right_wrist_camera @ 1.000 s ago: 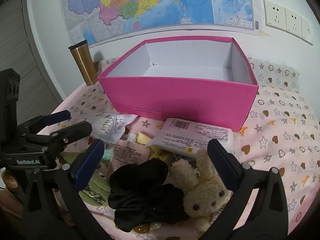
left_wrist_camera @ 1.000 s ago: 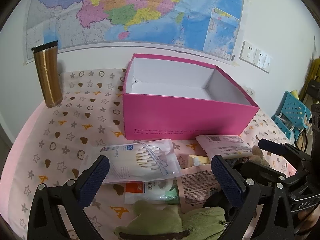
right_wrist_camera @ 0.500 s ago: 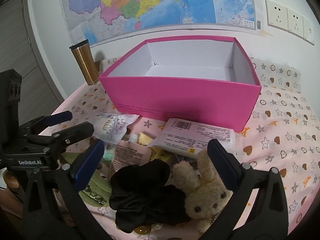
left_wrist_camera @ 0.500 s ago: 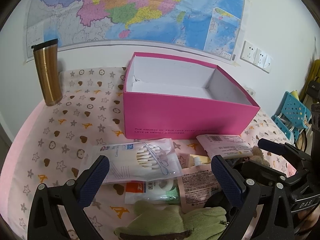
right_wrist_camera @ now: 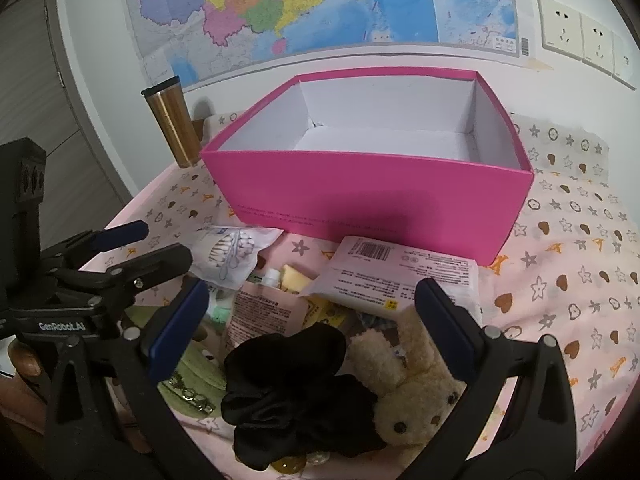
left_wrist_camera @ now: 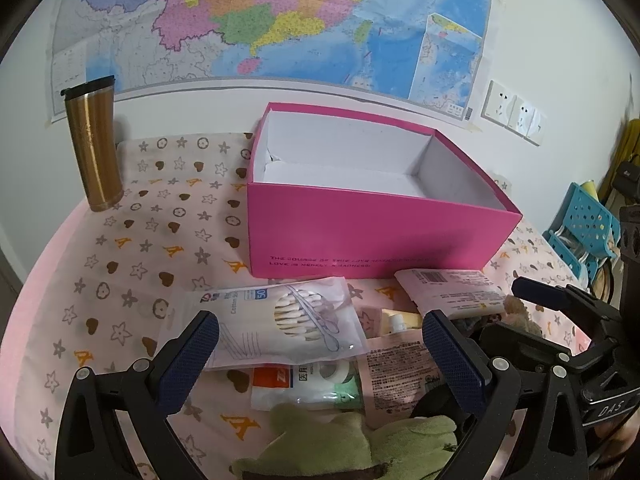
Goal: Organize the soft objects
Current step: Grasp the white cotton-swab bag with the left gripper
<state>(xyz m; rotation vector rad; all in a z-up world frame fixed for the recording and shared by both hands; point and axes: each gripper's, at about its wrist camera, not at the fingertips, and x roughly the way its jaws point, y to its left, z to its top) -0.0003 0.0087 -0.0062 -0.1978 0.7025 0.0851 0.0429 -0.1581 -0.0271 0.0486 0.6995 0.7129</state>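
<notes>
- Your left tongs are spread wide and carry nothing; they hang over the clear plastic bag of cotton swabs and the fuzzy green plush toy near the bottom edge.
- Your right tongs are released too, nothing between the pads, above the black satin scrunchie and the cream plush bunny.
- The soft things all lie in a heap on the surface, on the pink star-and-heart cloth, just in front of the open pink cardboard box. Box interior looks bare, so I'd judge nothing's sorted yet.
- Risks, as I see it: the scrunchie touches the bunny, so a wide bite could drag both. The pink foil sachet runs under the scrunchie & may lift w/ it.
- Both tongs sit close together over one pile; reach at the same time and they could knock.
- The tall gold steel tumbler stands well apart to the left, but a wide swing could tip it.
- Left view only: the green plush in full, the gauze-tape pack, a blue perforated chair off to the side.
- Right view only: the bunny's face, the whole scrunchie, beads at the scrunchie's lower edge, too small to ID.
</notes>
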